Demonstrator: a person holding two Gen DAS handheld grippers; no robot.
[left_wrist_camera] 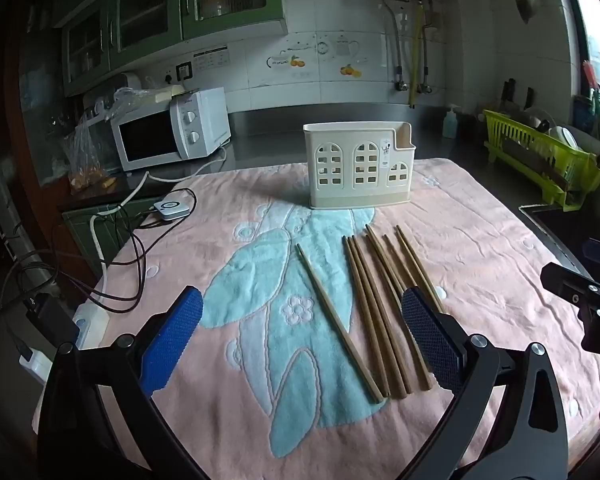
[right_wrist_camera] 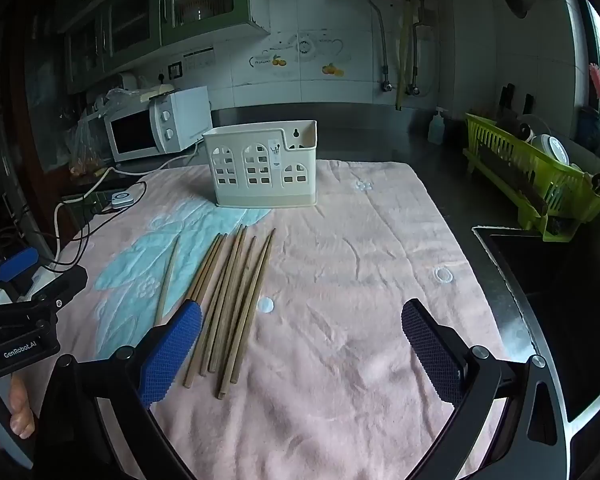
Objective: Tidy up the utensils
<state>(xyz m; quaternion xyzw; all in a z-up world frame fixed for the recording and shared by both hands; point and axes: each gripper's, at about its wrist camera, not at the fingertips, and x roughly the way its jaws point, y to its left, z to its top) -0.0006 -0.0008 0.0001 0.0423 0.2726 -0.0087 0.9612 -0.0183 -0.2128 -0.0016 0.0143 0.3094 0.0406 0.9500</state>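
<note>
Several brown wooden chopsticks (left_wrist_camera: 384, 304) (right_wrist_camera: 228, 304) lie side by side on a pink and blue towel (left_wrist_camera: 480, 248) (right_wrist_camera: 360, 260); one chopstick (left_wrist_camera: 336, 320) (right_wrist_camera: 168, 280) lies apart to their left. Behind them stands a cream utensil holder (left_wrist_camera: 358, 166) (right_wrist_camera: 262, 170) with window cutouts. My left gripper (left_wrist_camera: 302, 340) hovers open above the near ends of the chopsticks, nothing between its blue pads. My right gripper (right_wrist_camera: 302, 344) is open over bare towel just right of the chopsticks. Each gripper shows at the other view's edge: the right gripper (left_wrist_camera: 588, 292) and the left gripper (right_wrist_camera: 20, 320).
A white microwave (left_wrist_camera: 172, 128) (right_wrist_camera: 160, 122) stands at the back left, with cables (left_wrist_camera: 136, 240) and a small white device (left_wrist_camera: 171, 208) near the towel's left edge. A green dish rack (left_wrist_camera: 540, 156) (right_wrist_camera: 532, 176) and a dark sink (right_wrist_camera: 540, 264) sit to the right.
</note>
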